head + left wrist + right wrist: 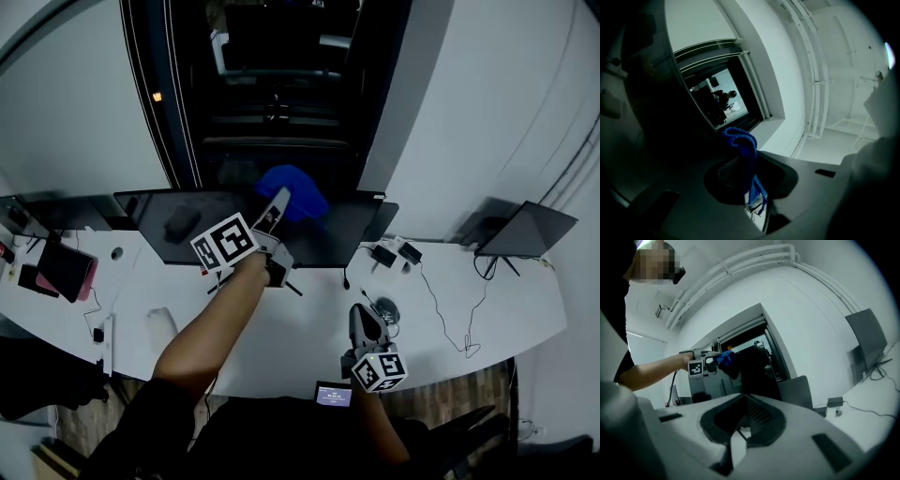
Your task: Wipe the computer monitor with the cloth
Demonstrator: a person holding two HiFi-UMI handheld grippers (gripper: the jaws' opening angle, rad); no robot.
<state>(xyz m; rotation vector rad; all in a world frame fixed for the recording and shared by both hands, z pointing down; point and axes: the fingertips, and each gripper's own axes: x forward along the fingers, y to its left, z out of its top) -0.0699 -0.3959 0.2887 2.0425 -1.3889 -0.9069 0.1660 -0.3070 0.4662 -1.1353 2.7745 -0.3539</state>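
Evidently mid-wipe, the left gripper (279, 202), clamped on the blue cloth (298, 190) at the monitor (323, 239) top, should next sweep across; the right gripper (360, 315) sits closed, empty.

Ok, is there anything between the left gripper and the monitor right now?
Only the blue cloth, pinched in the left gripper's jaws, bunched at the monitor's top edge. Head view shows it best; contact with the screen can't be confirmed.
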